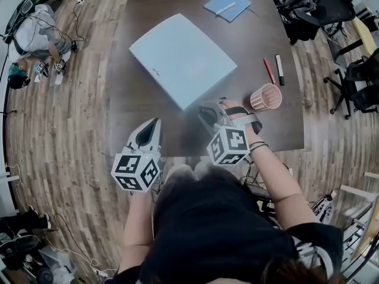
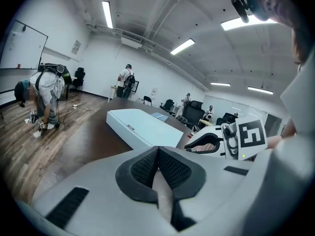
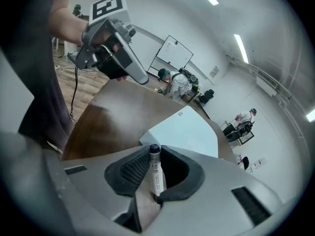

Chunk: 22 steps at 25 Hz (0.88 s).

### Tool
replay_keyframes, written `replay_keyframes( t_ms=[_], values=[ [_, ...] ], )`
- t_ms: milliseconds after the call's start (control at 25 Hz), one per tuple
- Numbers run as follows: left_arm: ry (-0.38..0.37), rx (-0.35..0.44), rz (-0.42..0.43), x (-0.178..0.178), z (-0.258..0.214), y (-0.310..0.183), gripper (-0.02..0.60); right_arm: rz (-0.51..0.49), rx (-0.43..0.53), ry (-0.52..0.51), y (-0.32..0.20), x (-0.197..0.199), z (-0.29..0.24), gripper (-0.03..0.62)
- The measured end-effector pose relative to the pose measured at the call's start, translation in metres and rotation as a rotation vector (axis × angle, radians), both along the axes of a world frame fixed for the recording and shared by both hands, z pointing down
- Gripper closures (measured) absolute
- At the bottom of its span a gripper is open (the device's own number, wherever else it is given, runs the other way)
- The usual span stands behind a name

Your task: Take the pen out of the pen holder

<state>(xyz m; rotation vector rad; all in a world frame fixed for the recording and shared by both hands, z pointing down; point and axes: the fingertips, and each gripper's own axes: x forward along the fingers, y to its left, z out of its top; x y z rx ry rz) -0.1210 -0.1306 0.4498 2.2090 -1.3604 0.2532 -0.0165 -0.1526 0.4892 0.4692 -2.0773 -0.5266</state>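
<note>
The right hand-held gripper (image 3: 155, 155) pinches a pen (image 3: 156, 178) between its pads, clear of the pink pen holder (image 1: 265, 97), probably to lay it on the worktop (image 1: 154, 16) beside two other pens (image 1: 279, 70). The left hand-held gripper (image 2: 157, 152) is pressed together, empty and idle.

Right gripper (image 3: 154, 155): matt grey plastic shell, black pads (image 3: 132, 169) with a rough dotted grain. Between them the pen (image 3: 156, 176), smooth white plastic. Beyond the jaws, a smooth pale box (image 3: 189, 132) on dark wood table (image 3: 113, 117), faint sheen. Beside the gripper, the holder (image 1: 266, 97), pink mesh.
</note>
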Motion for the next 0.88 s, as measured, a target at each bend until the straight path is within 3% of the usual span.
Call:
replay_keyframes(
  t_ms=[360,880],
  values=[
    [-0.026,-0.036,-0.022,-0.003,0.029,-0.002,0.565,-0.112,-0.014,0.102,0.001,-0.012,0.045,0.511],
    [-0.083,-0.086,-0.031,-0.015,0.065,0.006,0.565,-0.085,-0.136,0.068,0.002,-0.017,0.073,0.508]
  ],
)
